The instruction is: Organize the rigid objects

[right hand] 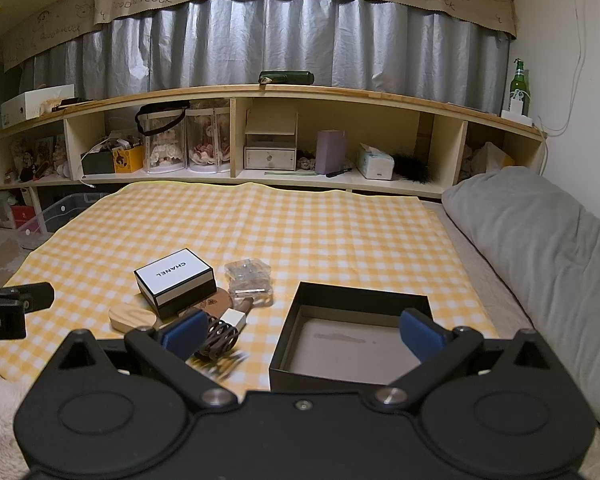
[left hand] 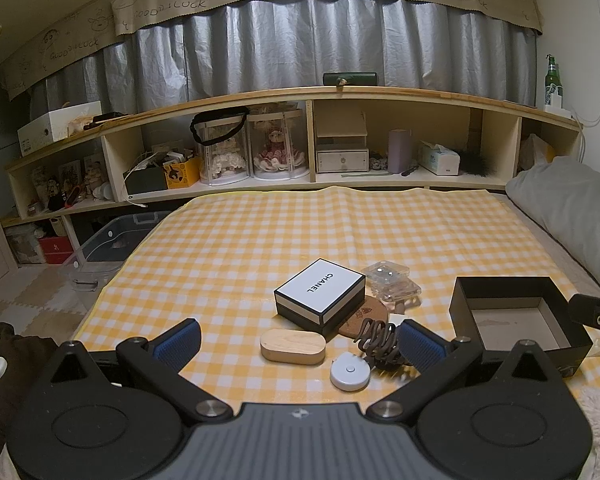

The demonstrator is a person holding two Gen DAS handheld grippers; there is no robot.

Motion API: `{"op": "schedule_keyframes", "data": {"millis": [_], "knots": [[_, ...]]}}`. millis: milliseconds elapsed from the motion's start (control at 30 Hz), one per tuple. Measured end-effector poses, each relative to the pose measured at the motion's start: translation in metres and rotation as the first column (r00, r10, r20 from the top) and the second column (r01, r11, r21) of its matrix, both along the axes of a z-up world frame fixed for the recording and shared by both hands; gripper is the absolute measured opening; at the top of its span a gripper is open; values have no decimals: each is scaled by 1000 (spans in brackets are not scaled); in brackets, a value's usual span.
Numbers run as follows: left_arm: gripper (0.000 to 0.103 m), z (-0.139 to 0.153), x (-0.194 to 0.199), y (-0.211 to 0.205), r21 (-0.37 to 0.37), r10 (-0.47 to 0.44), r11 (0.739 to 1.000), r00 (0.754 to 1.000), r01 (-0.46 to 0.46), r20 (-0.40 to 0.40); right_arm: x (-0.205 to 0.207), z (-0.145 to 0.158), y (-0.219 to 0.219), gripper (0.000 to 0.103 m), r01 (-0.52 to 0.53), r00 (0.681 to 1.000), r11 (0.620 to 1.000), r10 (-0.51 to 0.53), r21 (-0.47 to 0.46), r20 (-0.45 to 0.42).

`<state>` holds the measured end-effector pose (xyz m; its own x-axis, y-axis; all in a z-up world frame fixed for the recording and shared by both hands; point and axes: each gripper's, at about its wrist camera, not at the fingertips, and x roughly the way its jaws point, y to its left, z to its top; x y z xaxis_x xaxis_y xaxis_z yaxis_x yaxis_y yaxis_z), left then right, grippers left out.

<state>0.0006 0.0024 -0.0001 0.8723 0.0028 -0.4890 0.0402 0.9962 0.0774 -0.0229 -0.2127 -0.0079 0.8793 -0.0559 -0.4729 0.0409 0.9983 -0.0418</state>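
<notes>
Both claws hang low over a yellow checked cloth point(left hand: 260, 232) spread on a bed, and all the task's things lie on that cloth around the white-lidded Chanel box point(left hand: 320, 296).

The left claw point(left hand: 300, 344) is spread wide and holds nothing. Its blue pads point(left hand: 180, 340) stand on either side of the things nearest the camera. Just in front of the Chanel box lies a pale oval wooden case point(left hand: 293, 346). Beside that case, toward the open black box, sits a small round white tape measure point(left hand: 350, 370). A dark coiled cable point(left hand: 378, 340) lies next to the tape measure, close against the claw's right pad; whether they touch cannot be told. A round cork coaster point(left hand: 370, 312) pokes out from under the Chanel box's near corner. Behind the coaster, two clear plastic cases point(left hand: 390, 282) sit stacked just beside the Chanel box.

The open black box point(right hand: 356, 336) stands well apart from the Chanel box, on the side toward the grey pillow point(right hand: 540, 240). Its pale floor is bare. The right claw point(right hand: 302, 332) is also spread wide and grips nothing. One pad hangs in front of the black box's interior, while the other is over the coiled cable and a small white plug point(right hand: 235, 318) next to it.

Beyond the cloth, a long wooden shelf point(right hand: 300, 94) runs under grey curtains point(right hand: 260, 40).
</notes>
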Motion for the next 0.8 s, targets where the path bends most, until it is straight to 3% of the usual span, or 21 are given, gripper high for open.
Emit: {"op": "schedule_keyframes", "data": {"millis": [800], "knots": [[103,-1,0,2,1,-1,1000,1000,1,0,0,-2,-1,103,3,1000,1000,-3,0,-5]]}}
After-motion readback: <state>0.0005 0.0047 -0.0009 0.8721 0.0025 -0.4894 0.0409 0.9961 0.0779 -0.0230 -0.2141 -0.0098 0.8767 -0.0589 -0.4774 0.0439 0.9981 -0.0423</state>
